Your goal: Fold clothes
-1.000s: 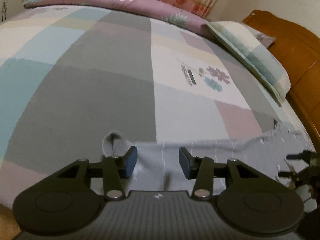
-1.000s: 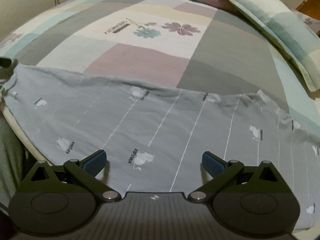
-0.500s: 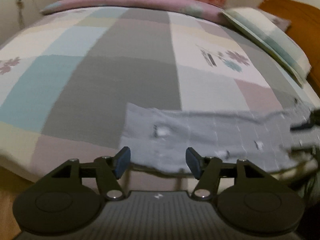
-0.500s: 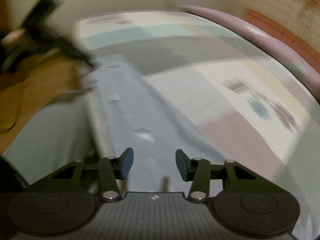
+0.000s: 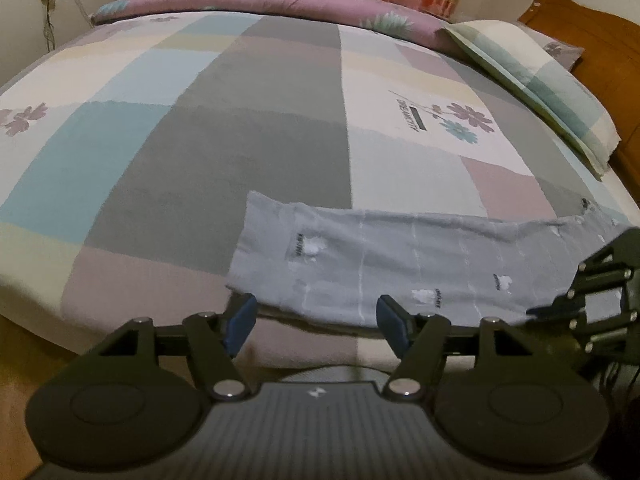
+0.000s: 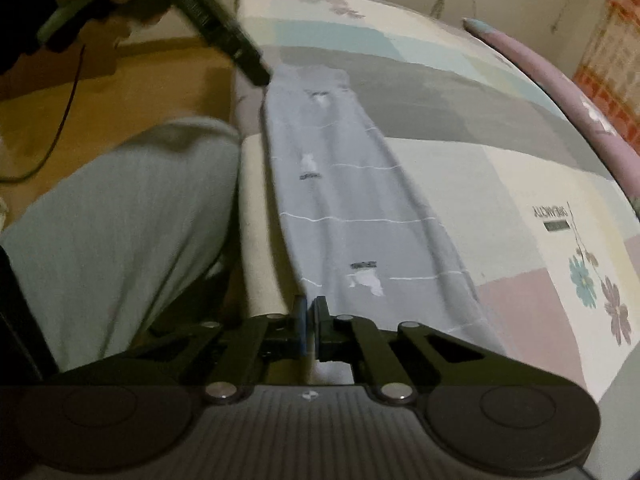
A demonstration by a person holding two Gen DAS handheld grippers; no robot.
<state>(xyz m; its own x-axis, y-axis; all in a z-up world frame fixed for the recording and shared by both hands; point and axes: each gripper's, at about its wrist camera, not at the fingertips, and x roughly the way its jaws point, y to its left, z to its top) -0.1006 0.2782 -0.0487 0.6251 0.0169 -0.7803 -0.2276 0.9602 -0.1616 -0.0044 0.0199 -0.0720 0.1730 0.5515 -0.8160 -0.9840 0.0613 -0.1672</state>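
Patchwork sheets in grey, blue, pink and cream cover the bed [image 5: 256, 152], with a pillow [image 5: 552, 92] at its far right side. Along the near edge of the bed lies a grey garment [image 5: 400, 264], folded into a long narrow strip. The left tongs [image 5: 316, 322] are released and hang just before the strip's near edge. The right tongs [image 6: 309, 326] are clenched on one end of the garment, beside a person's leg [image 6: 120, 216].

Left gripper [image 5: 316, 322], jaws spread, poised at the near edge of a grey garment [image 5: 400, 264] lying flat along the patchwork bedsheet [image 5: 248, 152]. Right gripper [image 5: 536, 312] touches the garment's right end; pillow [image 5: 532, 76] behind.
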